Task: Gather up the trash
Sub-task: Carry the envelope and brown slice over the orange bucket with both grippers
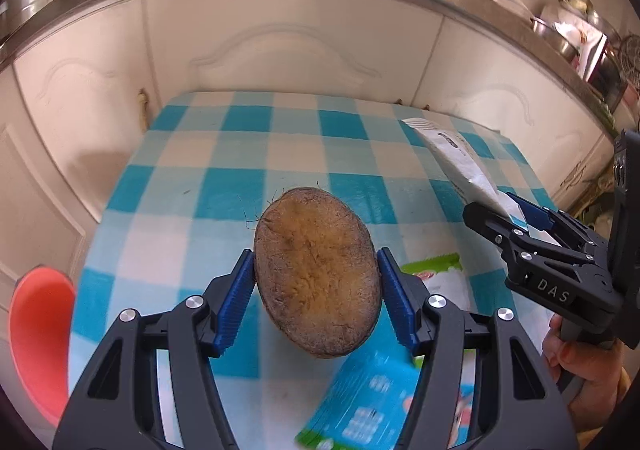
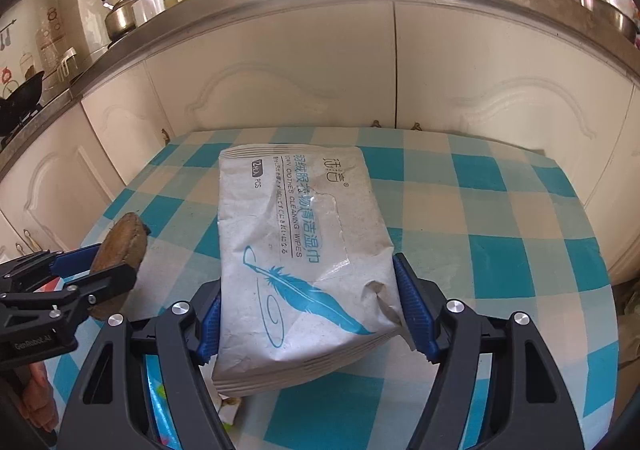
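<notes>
My left gripper (image 1: 317,282) is shut on a brown half coconut shell (image 1: 318,270) and holds it above the blue-and-white checked table (image 1: 224,154). My right gripper (image 2: 307,302) is shut on a white wet-wipes packet (image 2: 300,246) with a blue feather print, held above the same table. In the left wrist view the right gripper (image 1: 516,218) shows at the right with the packet (image 1: 456,158) sticking out. In the right wrist view the left gripper (image 2: 96,270) shows at the left with the shell (image 2: 120,250).
A blue-and-green wrapper (image 1: 372,402) and a green-edged white packet (image 1: 440,278) lie on the table under the left gripper. A red bin rim (image 1: 40,334) sits at the table's left. White cabinet doors (image 1: 280,46) and a cluttered counter (image 2: 132,10) stand behind.
</notes>
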The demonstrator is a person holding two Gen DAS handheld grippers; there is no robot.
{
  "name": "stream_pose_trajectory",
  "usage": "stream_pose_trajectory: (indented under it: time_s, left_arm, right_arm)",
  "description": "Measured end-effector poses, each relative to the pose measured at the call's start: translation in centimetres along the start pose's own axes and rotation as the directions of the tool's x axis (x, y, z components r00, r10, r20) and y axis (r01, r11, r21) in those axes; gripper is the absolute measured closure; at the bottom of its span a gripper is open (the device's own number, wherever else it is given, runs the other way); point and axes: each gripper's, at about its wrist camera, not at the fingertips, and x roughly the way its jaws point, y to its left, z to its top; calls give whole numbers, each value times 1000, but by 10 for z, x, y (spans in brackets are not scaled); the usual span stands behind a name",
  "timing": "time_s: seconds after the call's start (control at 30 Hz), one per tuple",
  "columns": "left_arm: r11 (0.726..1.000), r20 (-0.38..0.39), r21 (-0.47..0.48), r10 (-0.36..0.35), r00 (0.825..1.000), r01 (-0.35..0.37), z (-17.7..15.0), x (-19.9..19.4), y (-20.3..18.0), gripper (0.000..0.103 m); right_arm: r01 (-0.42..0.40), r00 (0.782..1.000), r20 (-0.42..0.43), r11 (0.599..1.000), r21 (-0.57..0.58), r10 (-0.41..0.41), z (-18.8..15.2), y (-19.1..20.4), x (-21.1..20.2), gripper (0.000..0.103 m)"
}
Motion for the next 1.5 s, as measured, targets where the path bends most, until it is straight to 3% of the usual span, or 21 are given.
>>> stream_pose_trajectory:
  time_s: [0.47,0.93,1.5]
  left_arm:
    - [997,62,-79,16,998,-11,-30,-56,48,41]
    - [987,112,-157,51,992,-33,-65,-110,100,41]
    - [958,144,-279,116,983,-73,-111,-159,172,41]
  right_arm:
    - [35,996,81,994,-100,-27,8,56,-49,31]
    - [50,992,128,972,-231,-20,-7,135,-89,31]
    - [3,993,110,918,-397,45,-30,239,-99,31]
